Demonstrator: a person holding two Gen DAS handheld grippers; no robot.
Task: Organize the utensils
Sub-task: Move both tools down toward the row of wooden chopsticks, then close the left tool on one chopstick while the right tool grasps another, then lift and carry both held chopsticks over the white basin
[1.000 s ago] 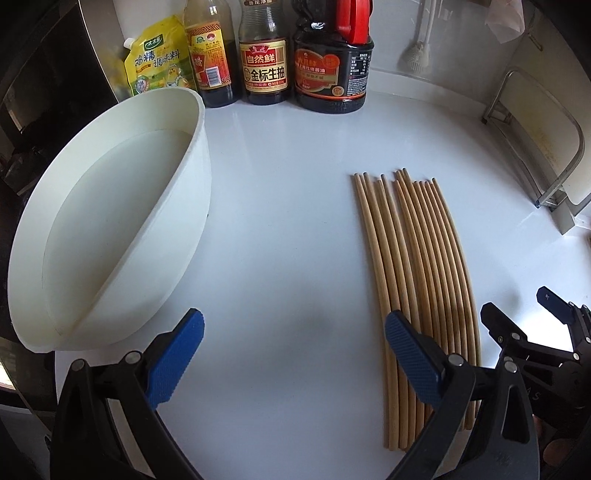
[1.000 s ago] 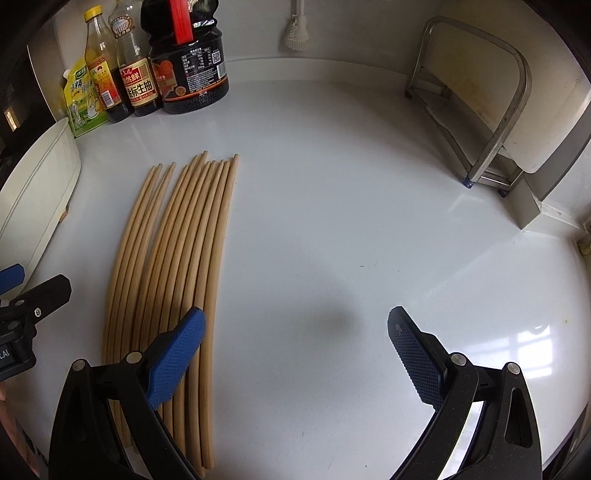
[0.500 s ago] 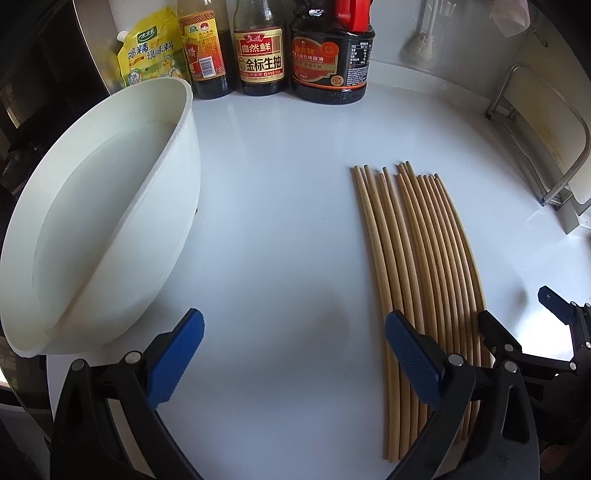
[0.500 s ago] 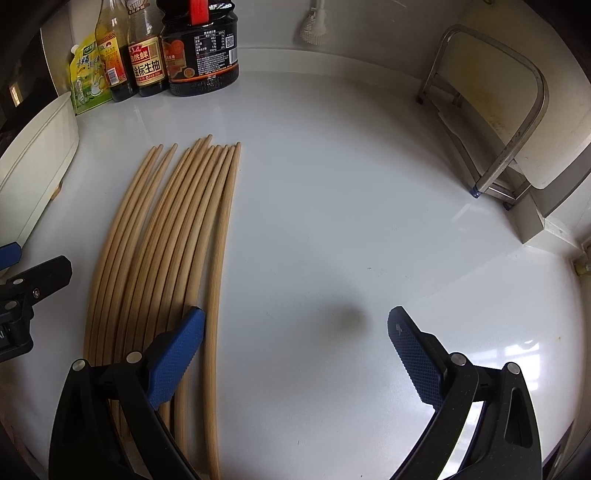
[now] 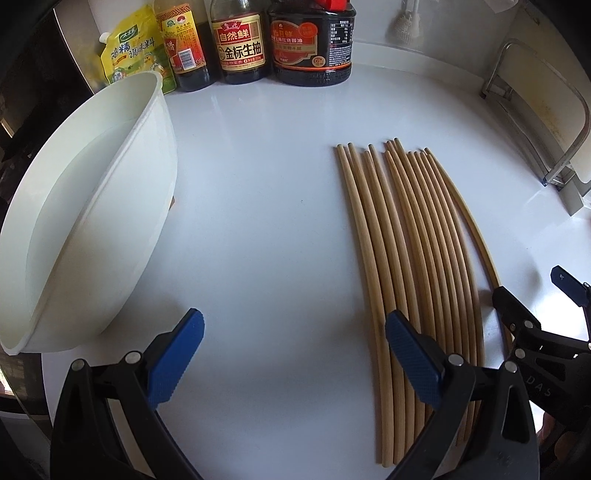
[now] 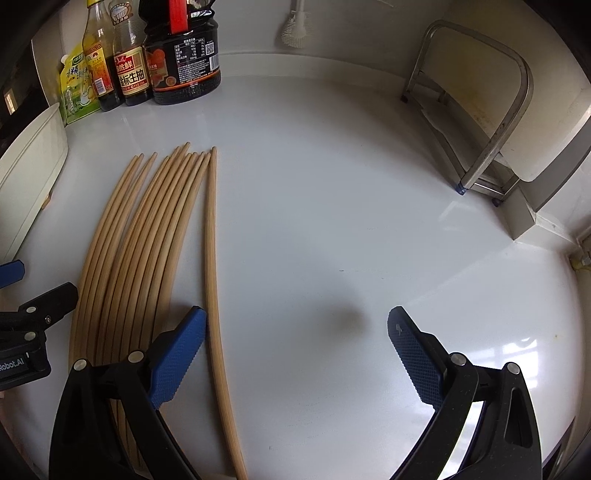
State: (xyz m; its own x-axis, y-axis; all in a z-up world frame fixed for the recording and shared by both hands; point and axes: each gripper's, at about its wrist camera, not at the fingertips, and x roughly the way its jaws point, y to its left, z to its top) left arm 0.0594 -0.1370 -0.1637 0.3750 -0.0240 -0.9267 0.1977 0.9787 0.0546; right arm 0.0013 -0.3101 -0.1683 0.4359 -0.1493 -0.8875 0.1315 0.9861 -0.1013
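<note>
Several wooden chopsticks [image 5: 406, 251] lie side by side on the white counter [image 5: 258, 221]; they also show in the right wrist view [image 6: 147, 236]. One chopstick [image 6: 213, 258] lies apart, right of the bundle. A white oval tub [image 5: 85, 218] stands at the left. My left gripper [image 5: 295, 350] is open and empty, its right finger over the chopsticks' near ends. My right gripper [image 6: 295, 350] is open and empty; its left finger [image 6: 177, 354] sits between the bundle and the separated chopstick.
Sauce bottles [image 5: 243, 40] and a yellow seasoning pouch [image 5: 129, 48] stand along the back wall. A metal rack [image 6: 480, 122] with a board stands at the right. A white brush [image 6: 295, 29] hangs on the wall.
The rightmost chopstick has been pushed away from the bundle to the right. Both grippers have moved forward a little and stayed open.
</note>
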